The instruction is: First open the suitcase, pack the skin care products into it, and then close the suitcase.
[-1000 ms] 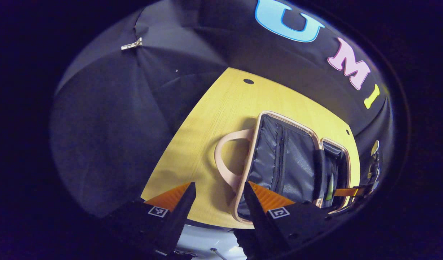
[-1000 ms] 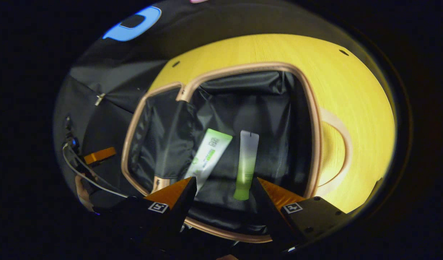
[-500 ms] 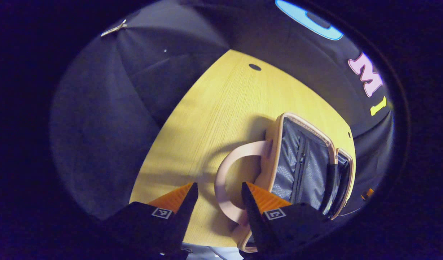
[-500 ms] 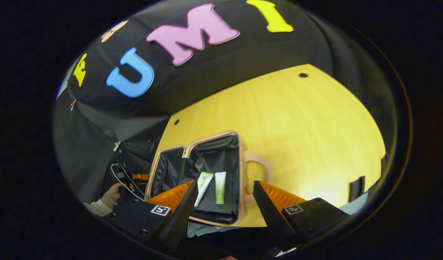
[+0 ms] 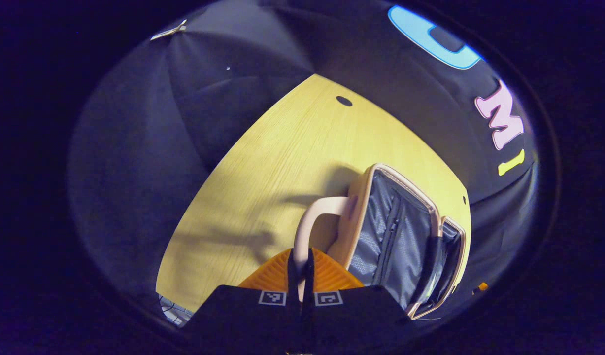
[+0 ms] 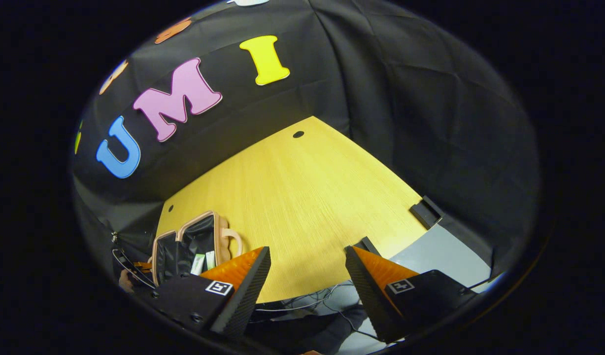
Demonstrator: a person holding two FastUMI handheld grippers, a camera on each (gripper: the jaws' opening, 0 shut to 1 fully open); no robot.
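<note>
A yellow wooden table (image 6: 302, 197) carries the open suitcase (image 5: 396, 236).

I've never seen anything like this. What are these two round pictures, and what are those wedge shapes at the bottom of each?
Each picture comes from a camera riding on a hand-held two-finger tool; a person carries one in each hand. The wedges are that tool's own fingers. In the left gripper view, the left gripper has its fingers closed on the pale pink handle of an open pink suitcase with dark lining, which lies on a yellow wooden table. In the right gripper view, the right gripper is open and holds nothing; the suitcase sits farther off, with two skin care tubes inside.
</note>
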